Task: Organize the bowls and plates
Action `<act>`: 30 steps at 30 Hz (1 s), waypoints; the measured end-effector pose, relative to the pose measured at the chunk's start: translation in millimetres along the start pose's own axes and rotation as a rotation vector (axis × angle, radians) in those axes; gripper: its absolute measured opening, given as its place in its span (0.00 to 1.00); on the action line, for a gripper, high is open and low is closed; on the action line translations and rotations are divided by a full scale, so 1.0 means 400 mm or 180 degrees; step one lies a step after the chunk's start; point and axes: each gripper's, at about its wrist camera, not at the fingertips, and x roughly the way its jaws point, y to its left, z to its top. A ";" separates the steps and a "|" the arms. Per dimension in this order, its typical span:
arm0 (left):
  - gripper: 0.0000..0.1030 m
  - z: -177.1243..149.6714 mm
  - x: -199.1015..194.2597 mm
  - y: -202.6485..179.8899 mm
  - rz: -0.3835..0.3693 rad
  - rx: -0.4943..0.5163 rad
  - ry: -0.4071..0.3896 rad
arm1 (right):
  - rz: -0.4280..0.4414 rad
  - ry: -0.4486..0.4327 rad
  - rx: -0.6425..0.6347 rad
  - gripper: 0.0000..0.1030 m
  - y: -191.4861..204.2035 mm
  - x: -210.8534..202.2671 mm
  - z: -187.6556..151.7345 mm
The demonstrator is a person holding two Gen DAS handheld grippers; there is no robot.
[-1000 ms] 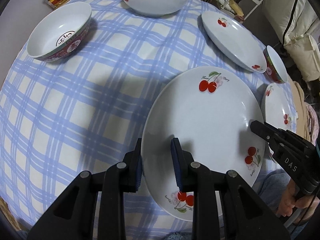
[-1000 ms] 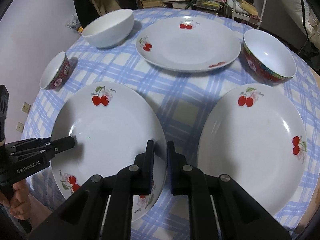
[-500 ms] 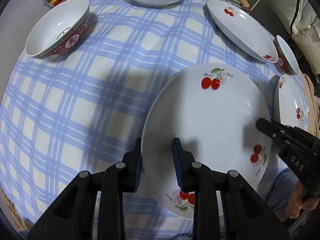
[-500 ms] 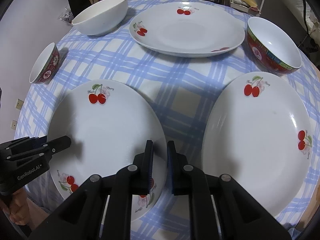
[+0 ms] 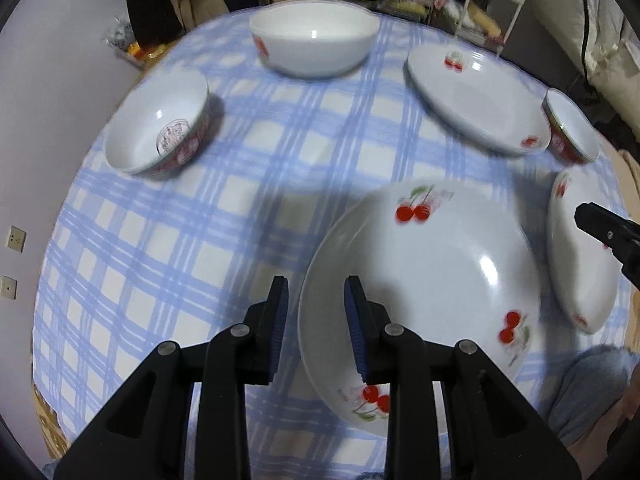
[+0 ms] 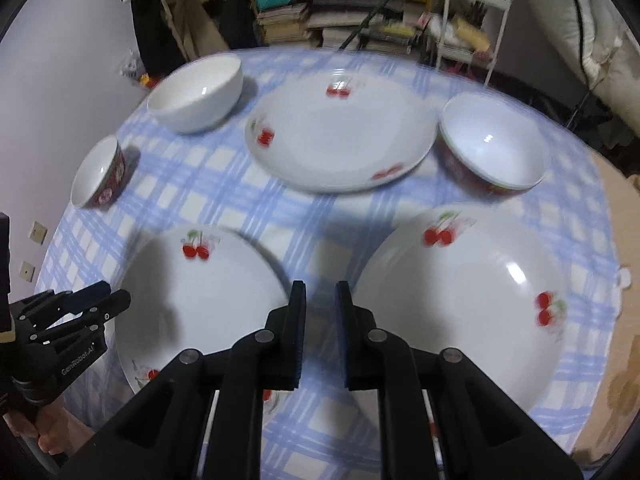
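Three white cherry-print plates lie on the blue checked tablecloth: a near-left plate (image 5: 432, 280) (image 6: 200, 300), a near-right plate (image 6: 472, 304) (image 5: 580, 264) and a far plate (image 6: 340, 144) (image 5: 476, 104). My left gripper (image 5: 316, 320) is open, its jaws either side of the near-left plate's left rim. My right gripper (image 6: 320, 320) is open and empty above the cloth between the two near plates. A white bowl (image 5: 316, 40) (image 6: 196, 96) and two red-patterned bowls (image 5: 160, 136) (image 6: 492, 148) stand further back.
The round table's edge (image 6: 600, 280) drops off at right and its edge (image 5: 52, 280) at left. A white metal rack (image 6: 472, 12) and stacked books (image 6: 340, 20) stand behind the table. A grey wall (image 5: 40, 80) is to the left.
Both grippers have lifted and pulled back, so more of the room shows. My right gripper has opened slightly and come off the near-left plate's rim. The left jaws sit wider apart.
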 end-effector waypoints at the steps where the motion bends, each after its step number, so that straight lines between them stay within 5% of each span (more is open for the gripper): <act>1: 0.28 0.005 -0.016 -0.015 0.0036 0.0062 -0.0055 | 0.0001 -0.0047 0.0012 0.17 -0.007 -0.012 0.006; 4: 0.40 0.023 -0.052 -0.042 0.0173 0.0238 -0.0119 | -0.0018 -0.0175 0.0082 0.39 -0.041 -0.061 0.024; 6: 0.49 0.032 -0.064 -0.048 0.0159 0.0305 -0.0198 | -0.0088 -0.0274 0.0124 0.73 -0.066 -0.094 0.036; 9: 0.61 0.049 -0.091 -0.067 0.0102 0.0381 -0.0262 | -0.0144 -0.0439 0.0204 0.99 -0.114 -0.145 0.053; 11: 0.81 0.061 -0.098 -0.088 0.0055 0.0442 -0.0258 | -0.0101 -0.0477 0.0261 1.00 -0.153 -0.168 0.056; 12: 0.83 0.064 -0.103 -0.100 0.0041 0.0455 -0.0279 | -0.0113 -0.0491 0.0284 1.00 -0.174 -0.177 0.057; 30: 0.83 0.104 -0.037 -0.368 -0.0293 0.0904 -0.0081 | -0.0229 -0.0014 0.0499 0.98 -0.425 -0.133 -0.025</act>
